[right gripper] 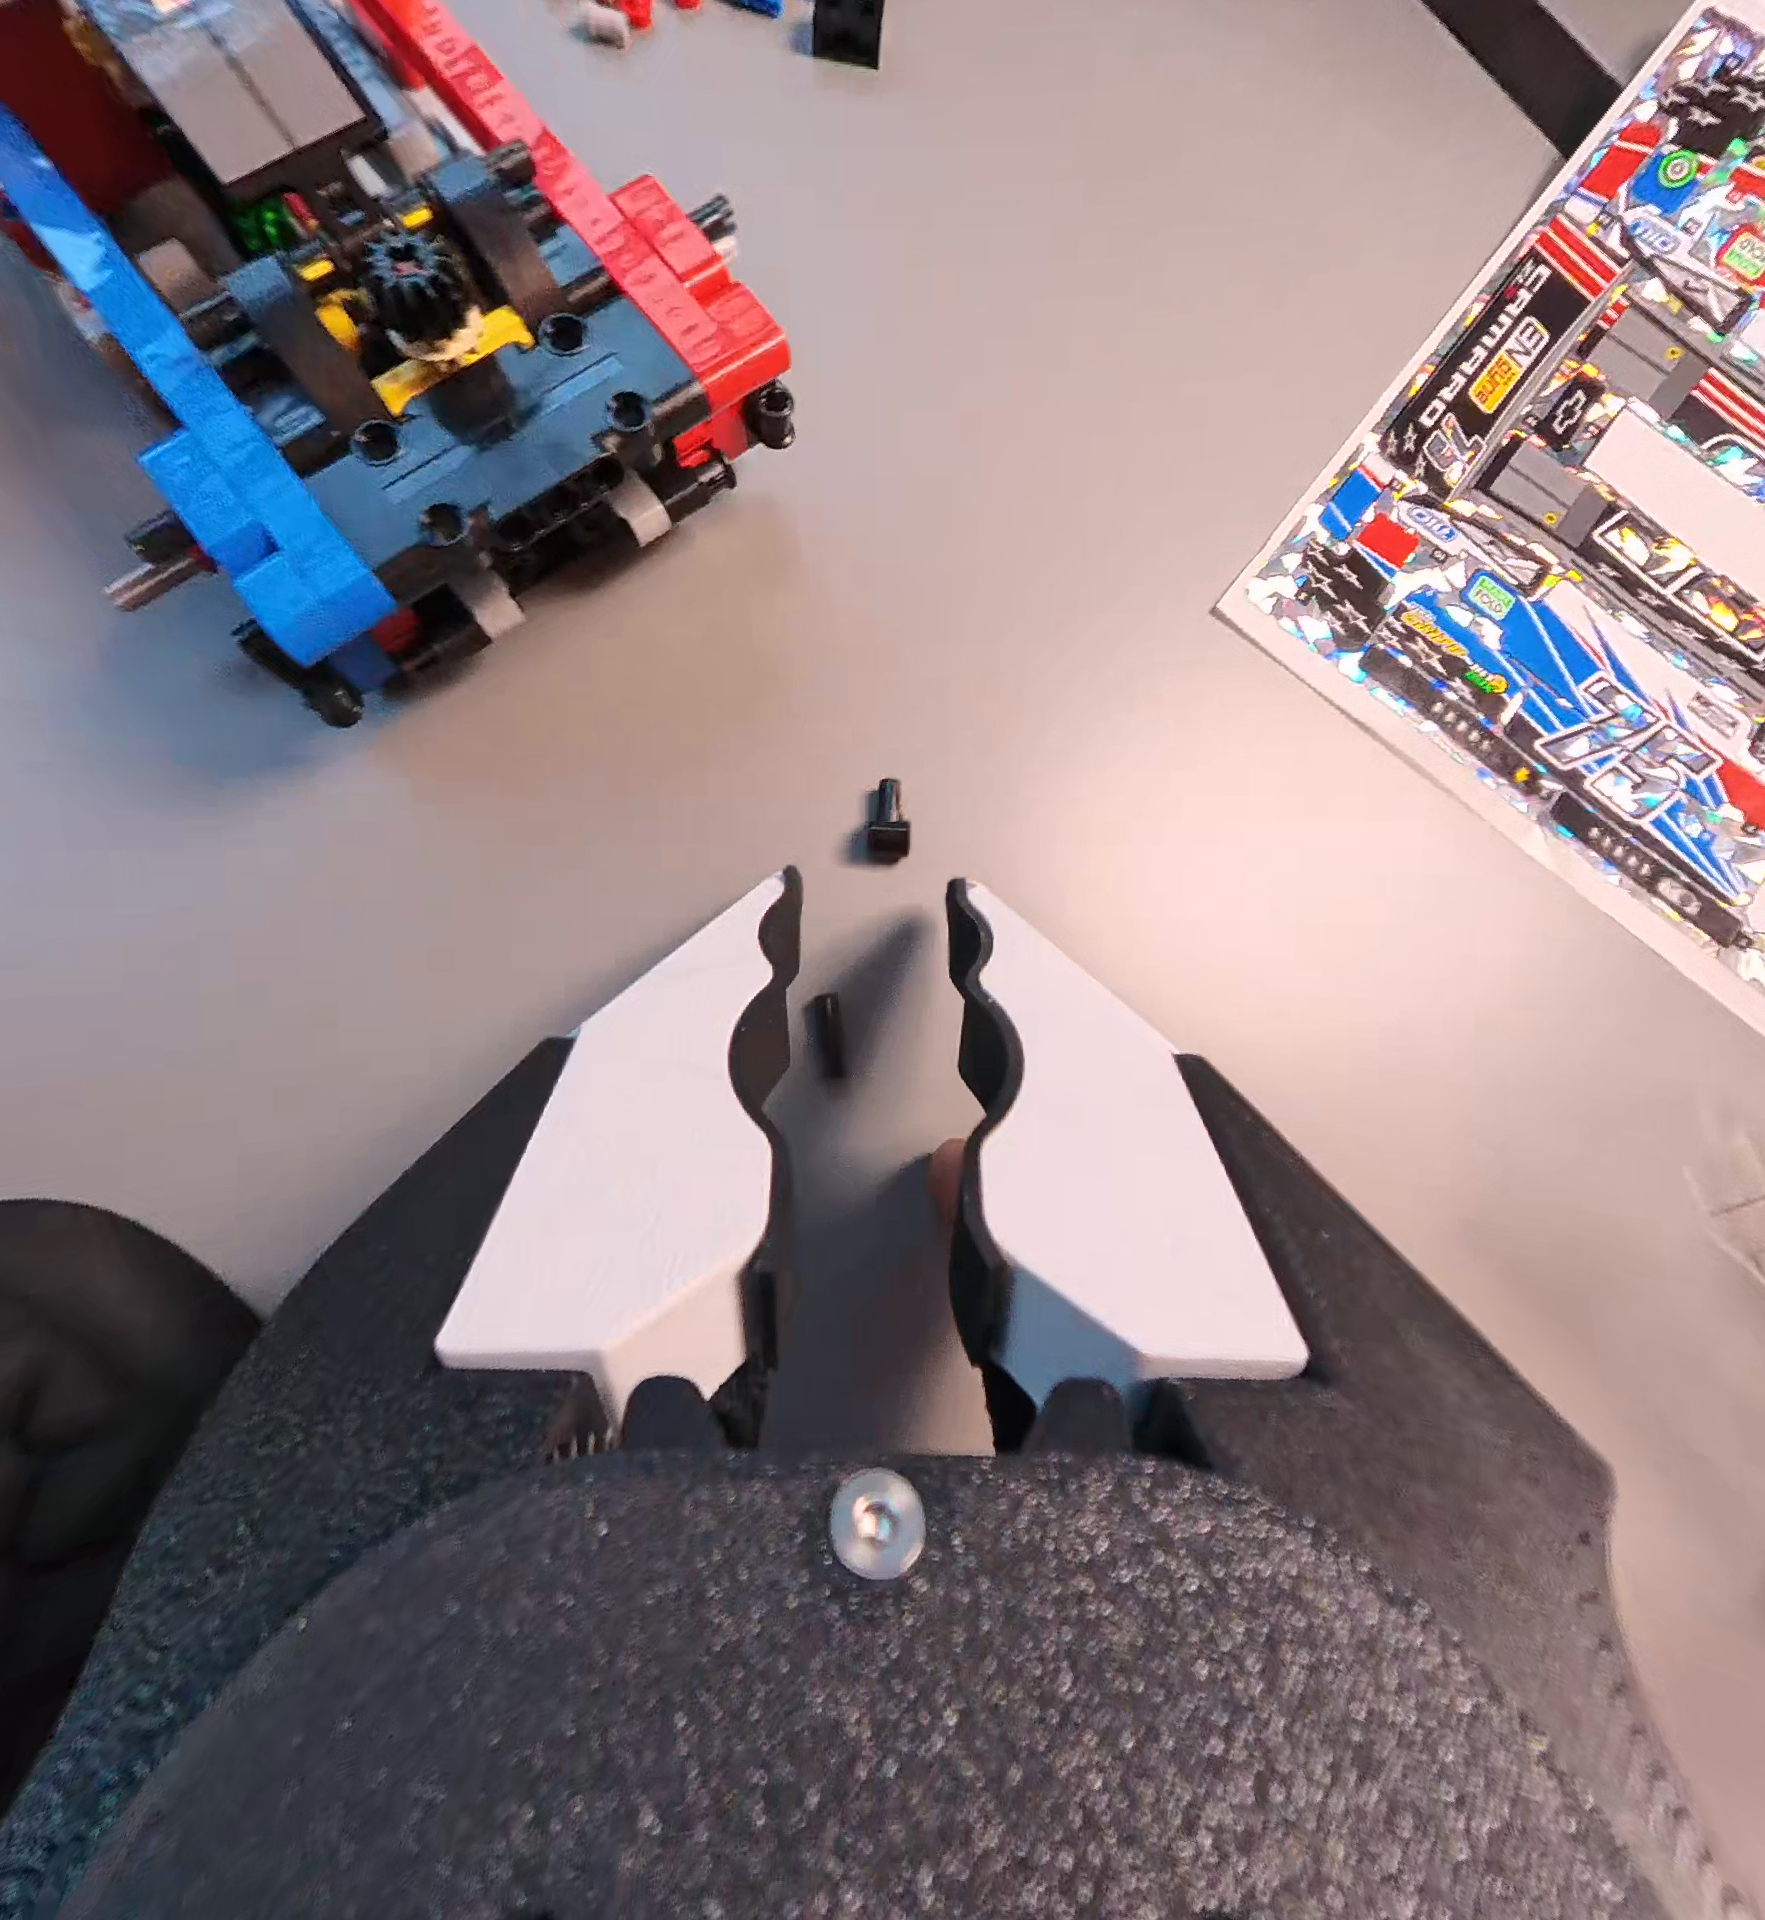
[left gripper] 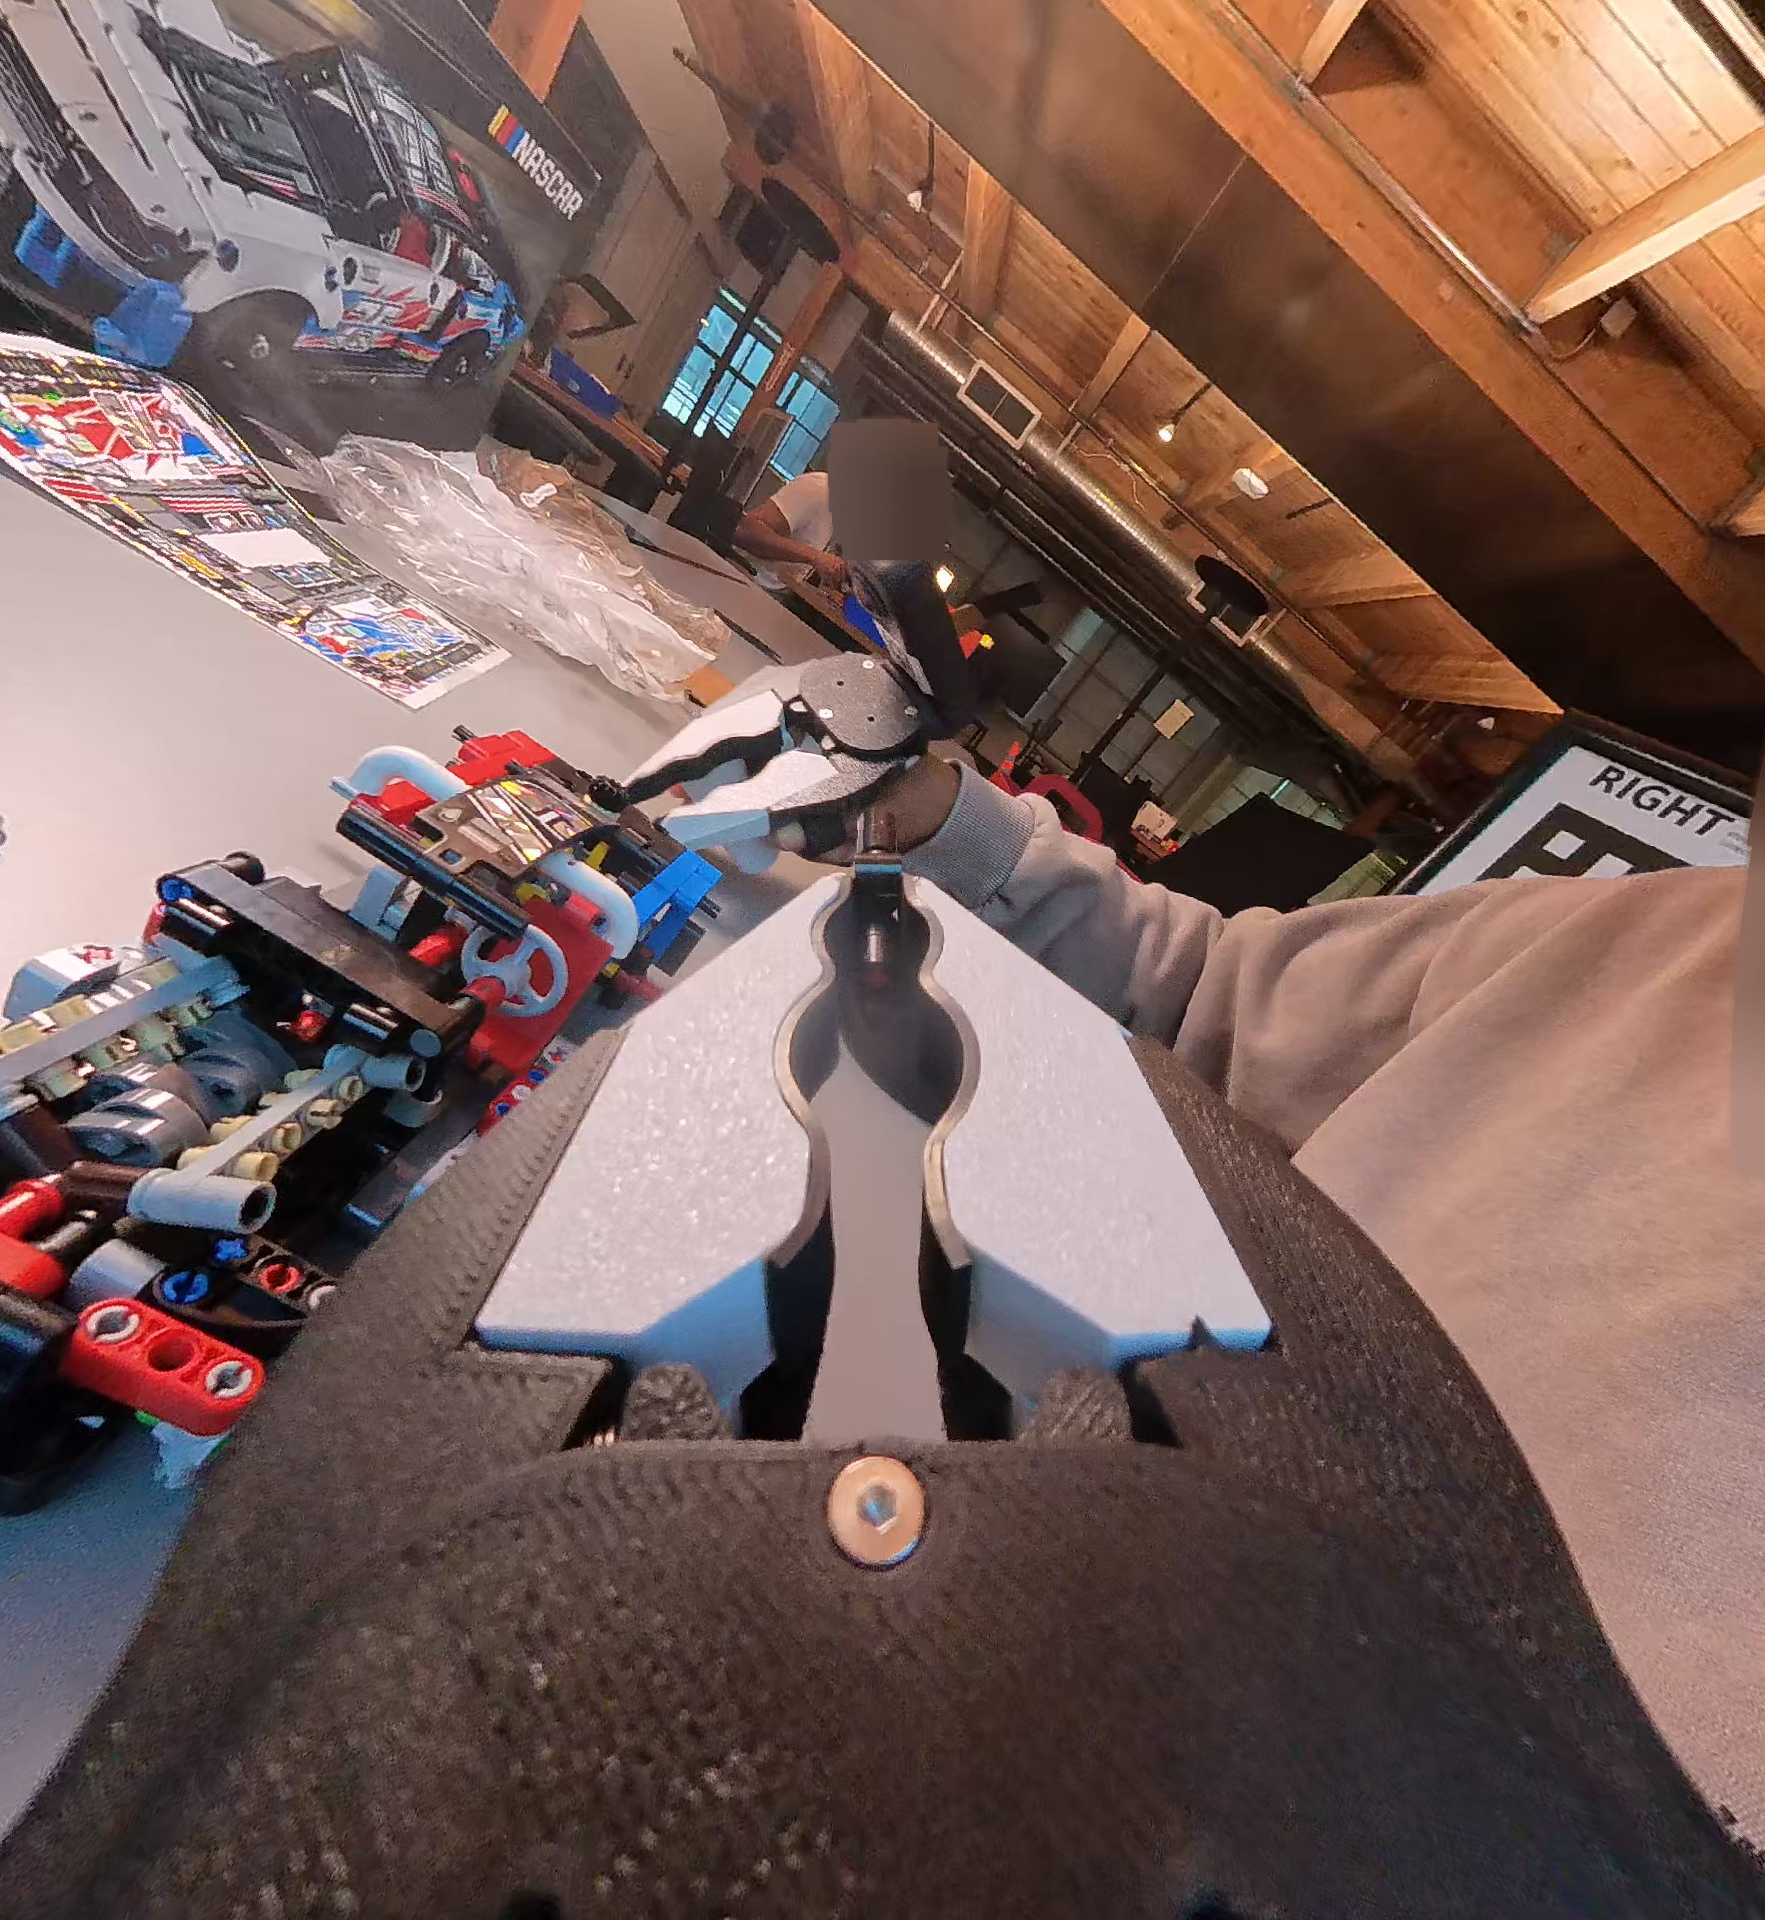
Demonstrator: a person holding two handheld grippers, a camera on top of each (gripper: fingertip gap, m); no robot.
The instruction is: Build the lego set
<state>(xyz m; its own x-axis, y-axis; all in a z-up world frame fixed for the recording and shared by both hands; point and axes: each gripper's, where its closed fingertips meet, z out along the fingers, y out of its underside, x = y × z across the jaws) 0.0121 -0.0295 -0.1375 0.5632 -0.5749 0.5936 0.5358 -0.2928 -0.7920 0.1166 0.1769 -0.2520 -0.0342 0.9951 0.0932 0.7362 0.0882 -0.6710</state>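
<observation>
Gripping a small dark pin [left gripper: 874,940] at the very tips: left gripper [left gripper: 873,894], fingers nearly together, raised off the table and tilted. Pin standing lengthwise in the narrow gap, upper end poking out past the tips. Lying just left of those fingers on the grey table [left gripper: 161,665]: the half-built car [left gripper: 338,997], black frame with red, blue and pale grey parts, a small steering wheel showing. Reaching toward the far end of the car, seen in the left wrist view: right gripper [left gripper: 753,800], carried by a hand in a grey sleeve [left gripper: 1148,935].

Hovering low over the table in its own view: right gripper [right gripper: 873,888], fingers parted moderately, nothing between the pads. Resting on the table in that gap: a short black peg [right gripper: 828,1034], closer to the left finger, touching neither. Sitting just beyond the fingertips: a second small black piece [right gripper: 886,821]. Standing farther off at upper left: the car's rear end, blue beam on one side, red beam on the other, a black gear in the middle.

Lying well apart toward the far edge: a sticker sheet [right gripper: 1605,499], crumpled clear bags [left gripper: 525,561], then the set's box [left gripper: 254,177] propped upright.
</observation>
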